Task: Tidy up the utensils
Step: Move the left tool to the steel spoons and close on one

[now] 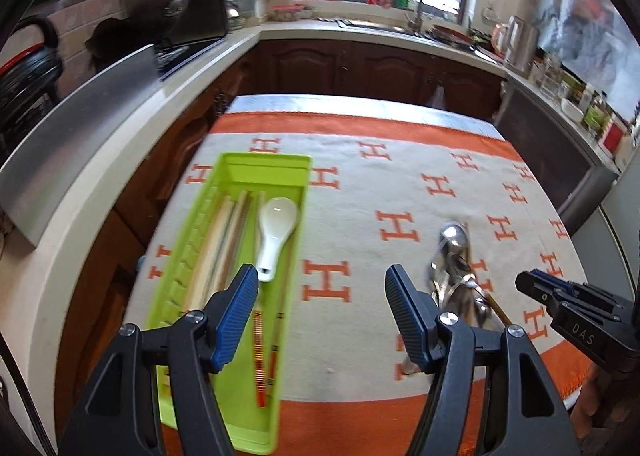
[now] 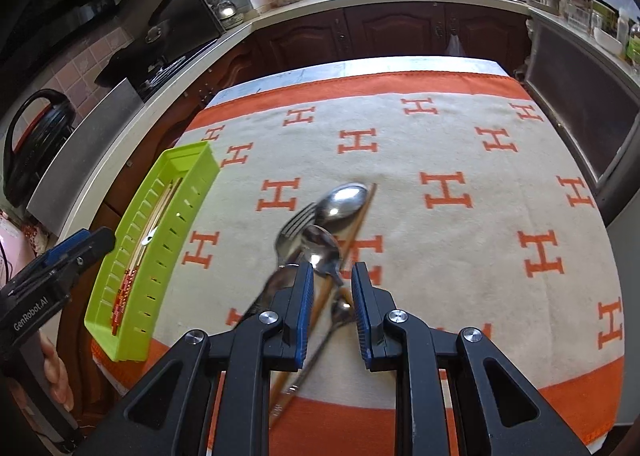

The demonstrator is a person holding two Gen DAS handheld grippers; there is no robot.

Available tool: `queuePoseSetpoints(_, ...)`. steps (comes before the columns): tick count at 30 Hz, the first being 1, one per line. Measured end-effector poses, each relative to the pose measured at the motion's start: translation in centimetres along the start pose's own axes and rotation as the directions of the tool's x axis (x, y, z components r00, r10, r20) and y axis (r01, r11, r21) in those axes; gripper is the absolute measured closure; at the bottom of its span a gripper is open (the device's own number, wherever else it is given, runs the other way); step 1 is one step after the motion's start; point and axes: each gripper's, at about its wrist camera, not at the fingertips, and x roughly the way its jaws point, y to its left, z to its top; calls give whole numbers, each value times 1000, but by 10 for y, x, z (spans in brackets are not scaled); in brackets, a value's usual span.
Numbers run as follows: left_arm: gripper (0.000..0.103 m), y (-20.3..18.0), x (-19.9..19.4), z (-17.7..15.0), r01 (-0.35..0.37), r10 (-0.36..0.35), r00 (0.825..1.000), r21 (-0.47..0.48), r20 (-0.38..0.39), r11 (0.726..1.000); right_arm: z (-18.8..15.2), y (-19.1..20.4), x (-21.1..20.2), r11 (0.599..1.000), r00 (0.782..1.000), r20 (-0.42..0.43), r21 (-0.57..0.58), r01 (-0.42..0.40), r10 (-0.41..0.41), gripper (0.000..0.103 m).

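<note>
A lime green tray [image 1: 264, 159] lies on the left of the cloth, holding pale chopsticks [image 1: 228, 240], a white ceramic spoon [image 1: 276, 228] and red-patterned chopsticks [image 1: 264, 356]. My left gripper [image 1: 320, 296] hangs open over the tray's right wall, gripping nothing. A loose pile lies mid-cloth: a large metal spoon [image 2: 344, 201], a fork [image 2: 294, 228], a smaller spoon [image 2: 320, 248] and a wooden chopstick [image 2: 356, 232]. My right gripper [image 2: 332, 288] hovers over the pile's near end. Its jaws stand narrowly apart and its pads [image 2: 306, 296] press on nothing. The handles show through the gap.
The table wears a cream cloth [image 2: 460, 135] with orange H marks and an orange border. A pale L-shaped counter [image 1: 132, 159] runs along the left and back, with a sink [image 1: 416, 19] under the window. A hand [image 2: 56, 376] holds the left gripper [image 2: 92, 242].
</note>
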Motion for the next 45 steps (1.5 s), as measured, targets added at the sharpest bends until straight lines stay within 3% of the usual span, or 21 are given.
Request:
queuePoseSetpoints(5, 39, -37, 23, -7, 46, -42, 997, 67, -70, 997, -13, -30, -2, 999, 1000, -2, 26, 18, -18, 83)
queuePoseSetpoints(11, 39, -56, 52, -16, 108, -94, 983, 82, -156, 991, -28, -59, 5, 997, 999, -38, 75, 13, -10, 83)
queuePoseSetpoints(15, 39, -56, 70, -15, 167, -158, 965, 26, -210, 986, -30, -67, 8, 996, 999, -37, 93, 2, 1, 83)
queuePoseSetpoints(22, 43, -51, 99, 1, 209, -222, 945, -80, -239, 975, -29, -64, 16, 997, 999, -41, 75, -13, 16, 83)
queuePoseSetpoints(32, 68, -77, 128, 4, 229, -229, 938, -31, -262, 973, -28, -69, 28, 997, 998, -57, 81, -14, 19, 83)
queuePoseSetpoints(34, 71, -81, 129, 5, 233, -229, 944, -12, -238, 972, -28, -68, 31, 997, 998, -62, 78, -15, 20, 83)
queuePoseSetpoints(38, 89, -85, 130, 6, 278, -274, 939, -10, -207, 961, -28, -66, 35, 997, 998, -66, 70, -11, 16, 83)
queuePoseSetpoints(42, 99, -87, 129, 5, 289, -284, 942, 4, -179, 957, -29, -65, 36, 998, 998, -68, 67, -10, 14, 83)
queuePoseSetpoints(45, 100, -84, 129, 4, 273, -271, 948, -9, -165, 962, -28, -63, 37, 998, 998, -67, 61, -13, 17, 83)
